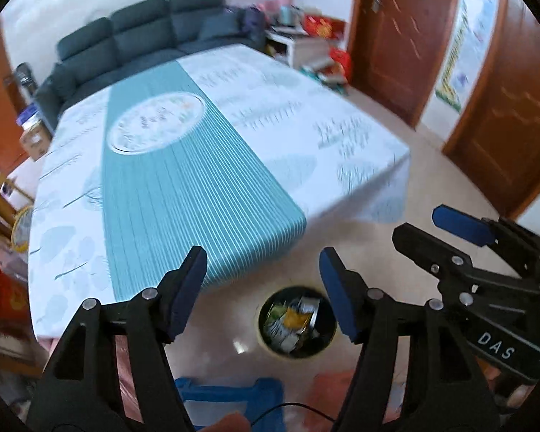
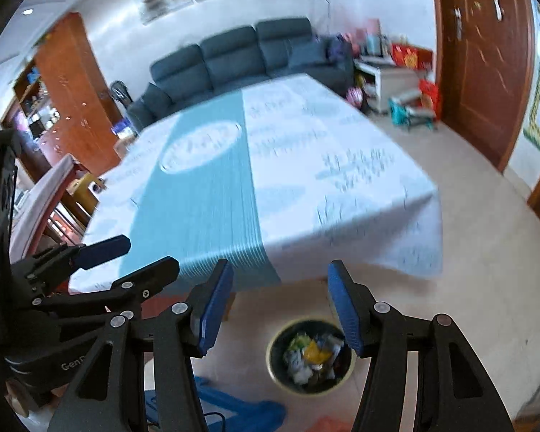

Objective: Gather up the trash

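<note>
- both tongs are hanging over the floor with nothing between the blue pads: the left gripper (image 1: 262, 262) is gaping wide, and the right gripper (image 2: 280, 277) is standing apart too.
- white letters "das" are showing on the right tool's body in the left view; "gen" is showing on the left tool's body in the right view, the rest cut off.
- trash (image 2: 311, 354), crumpled wrappers and paper, is lying inside a round dark bin (image 2: 274, 369) on the pale floor, just past the table's near corner.
- a teal-striped tablecloth (image 1: 183, 194) is covering the table; a dark sofa (image 1: 144, 36) is sitting behind it.
- brown doors (image 2: 482, 61) are standing at right.
</note>
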`<state>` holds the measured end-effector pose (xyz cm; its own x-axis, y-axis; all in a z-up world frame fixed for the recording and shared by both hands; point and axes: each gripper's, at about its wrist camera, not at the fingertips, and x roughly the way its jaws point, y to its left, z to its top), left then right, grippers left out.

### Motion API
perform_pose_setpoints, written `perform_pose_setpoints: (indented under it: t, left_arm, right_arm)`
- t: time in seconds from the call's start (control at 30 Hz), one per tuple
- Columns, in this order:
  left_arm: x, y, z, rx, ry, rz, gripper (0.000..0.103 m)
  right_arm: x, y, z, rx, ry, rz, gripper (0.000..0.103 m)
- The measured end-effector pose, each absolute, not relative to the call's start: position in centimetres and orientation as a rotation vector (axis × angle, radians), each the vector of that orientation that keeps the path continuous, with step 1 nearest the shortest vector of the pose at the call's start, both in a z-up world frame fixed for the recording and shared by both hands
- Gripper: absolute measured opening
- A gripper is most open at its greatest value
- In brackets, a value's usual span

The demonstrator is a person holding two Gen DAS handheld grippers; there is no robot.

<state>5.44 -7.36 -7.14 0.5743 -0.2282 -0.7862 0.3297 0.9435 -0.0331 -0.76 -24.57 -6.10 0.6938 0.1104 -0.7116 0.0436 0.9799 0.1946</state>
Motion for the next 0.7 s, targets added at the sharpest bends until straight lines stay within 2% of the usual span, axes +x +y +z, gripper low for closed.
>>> perform_pose_setpoints:
  t: [0.37, 0.7]
  left_arm:
    - [2.5, -6.2, -3.1, 0.003, 0.843, -0.16, 0.077]
    - [0.0, -5.8, -2.4, -0.043, 0.817, -0.092, 0.078]
  right_arm:
    - [-2.6, -25.1, -2.1, 0.202, 0.704, 0.084, 0.056]
    - [-3.9, -24.9, -1.0, 0.176, 0.675, 0.115, 0.056]
